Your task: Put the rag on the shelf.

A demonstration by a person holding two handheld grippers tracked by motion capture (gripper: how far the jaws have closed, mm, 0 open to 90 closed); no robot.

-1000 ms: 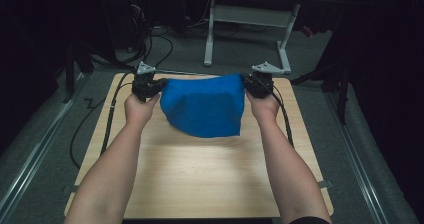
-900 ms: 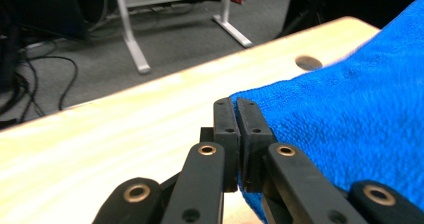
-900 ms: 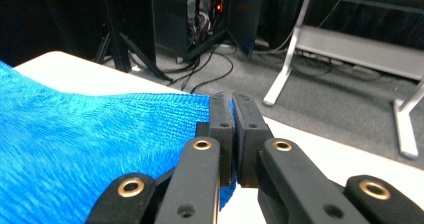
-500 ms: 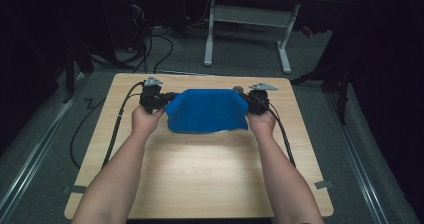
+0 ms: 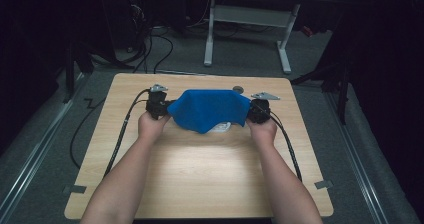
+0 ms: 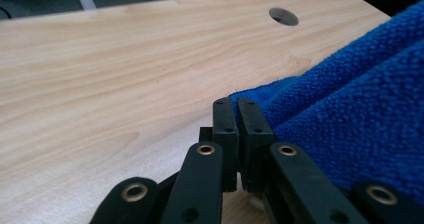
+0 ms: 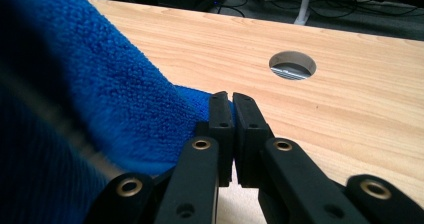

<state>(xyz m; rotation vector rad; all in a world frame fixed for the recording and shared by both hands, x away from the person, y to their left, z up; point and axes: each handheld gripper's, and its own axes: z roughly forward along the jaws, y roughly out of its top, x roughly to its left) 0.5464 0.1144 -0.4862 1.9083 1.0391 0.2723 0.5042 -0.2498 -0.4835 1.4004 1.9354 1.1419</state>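
Observation:
A blue towel (image 5: 210,109) hangs stretched between my two grippers over the far half of the wooden table (image 5: 200,174). My left gripper (image 5: 159,104) is shut on the towel's left corner; in the left gripper view the jaws (image 6: 235,109) pinch the blue cloth (image 6: 350,119) just above the wood. My right gripper (image 5: 260,110) is shut on the right corner, and the right gripper view has its jaws (image 7: 227,101) clamped on the cloth (image 7: 100,109). The towel's lower point sags over a small white object (image 5: 222,129) on the table.
A round cable hole (image 5: 238,89) sits in the table near its far edge, also seen as a hole (image 7: 292,65) close ahead of the right jaws. Black cables (image 5: 125,129) trail from both grippers. A white desk frame (image 5: 245,29) stands beyond the table.
Both hands have come down toward the table with the towel. The towel, held up and spread a second ago, now hangs lower and sags between the grippers.

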